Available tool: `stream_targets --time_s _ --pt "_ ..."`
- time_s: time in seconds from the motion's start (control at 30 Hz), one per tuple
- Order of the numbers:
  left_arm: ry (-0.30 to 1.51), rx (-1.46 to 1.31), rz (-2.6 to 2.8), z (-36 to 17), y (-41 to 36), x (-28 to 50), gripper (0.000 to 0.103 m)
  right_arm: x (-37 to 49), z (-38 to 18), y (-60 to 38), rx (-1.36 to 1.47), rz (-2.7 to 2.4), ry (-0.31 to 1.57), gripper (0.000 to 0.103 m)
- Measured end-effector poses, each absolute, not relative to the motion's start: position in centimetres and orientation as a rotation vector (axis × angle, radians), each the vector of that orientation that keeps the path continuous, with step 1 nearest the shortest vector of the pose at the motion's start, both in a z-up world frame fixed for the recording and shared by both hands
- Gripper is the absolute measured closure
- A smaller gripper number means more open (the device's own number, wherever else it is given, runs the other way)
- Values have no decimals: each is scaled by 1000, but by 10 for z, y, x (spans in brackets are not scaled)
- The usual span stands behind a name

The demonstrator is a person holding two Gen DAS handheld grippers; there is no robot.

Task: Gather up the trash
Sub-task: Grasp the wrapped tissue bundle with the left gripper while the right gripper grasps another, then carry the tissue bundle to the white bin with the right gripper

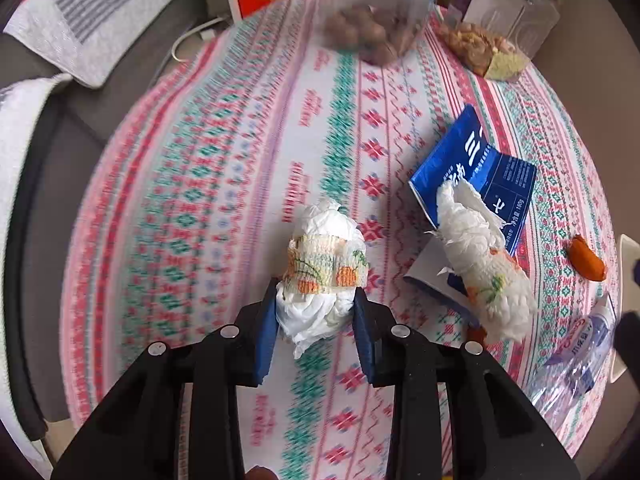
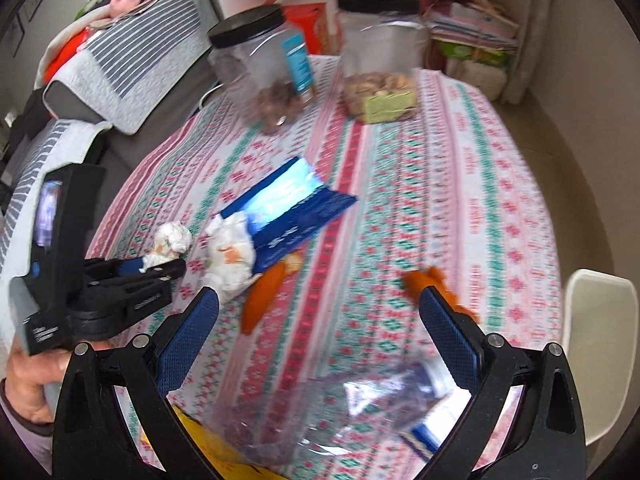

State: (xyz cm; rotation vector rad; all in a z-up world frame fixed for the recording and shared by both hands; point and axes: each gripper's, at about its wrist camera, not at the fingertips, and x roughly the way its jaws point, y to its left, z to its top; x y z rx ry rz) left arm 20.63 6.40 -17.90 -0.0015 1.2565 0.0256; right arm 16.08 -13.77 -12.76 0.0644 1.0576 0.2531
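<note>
A crumpled white tissue point(image 1: 324, 276) with an orange print lies on the patterned tablecloth point(image 1: 200, 184). My left gripper point(image 1: 316, 320) is shut on its near end, both blue pads pressing into the paper; the right wrist view shows this grip on the tissue point(image 2: 172, 240) from the side. A second printed tissue wad point(image 1: 484, 280) rests on a flattened blue carton point(image 1: 480, 168). My right gripper point(image 2: 318, 300) is open wide above the table, holding nothing. A crushed clear plastic bottle point(image 2: 360, 408) lies just below it. Orange peel pieces point(image 2: 264, 296) lie near its fingertips.
Two clear jars with black lids, one point(image 2: 260, 64) and another point(image 2: 380, 56), stand at the table's far side. A grey sofa with striped cushions point(image 2: 132, 64) runs along the left. A white chair point(image 2: 596, 352) stands at the right edge. A person's hand point(image 2: 28, 376) holds the left gripper.
</note>
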Motion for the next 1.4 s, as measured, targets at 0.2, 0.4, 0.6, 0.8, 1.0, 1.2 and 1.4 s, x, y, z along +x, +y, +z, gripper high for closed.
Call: stream_targets --time_s 0.2,0.4,0.6,0.8,1.0,1.2,1.4 --pt "1188 -66 25 -141 82 184 70 174 -138 -111 99 302 1081 7" --pt "1121 -111 39 -108 100 172 70 188 -156 -81 75 325 1121 8" --pt "1102 -109 51 -102 104 163 70 196 -171 -67 77 335 1135 23" --pt "1097 -123 59 -100 105 159 70 196 -171 -80 129 314 1138 72" --pt "1073 -140 49 -91 97 157 70 185 -148 -92 110 303 1081 72" --pt "1053 -125 40 -84 83 154 70 170 -125 -106 86 291 1012 72" --pt "1031 -113 40 -78 73 153 70 161 -109 -123 93 273 964 72"
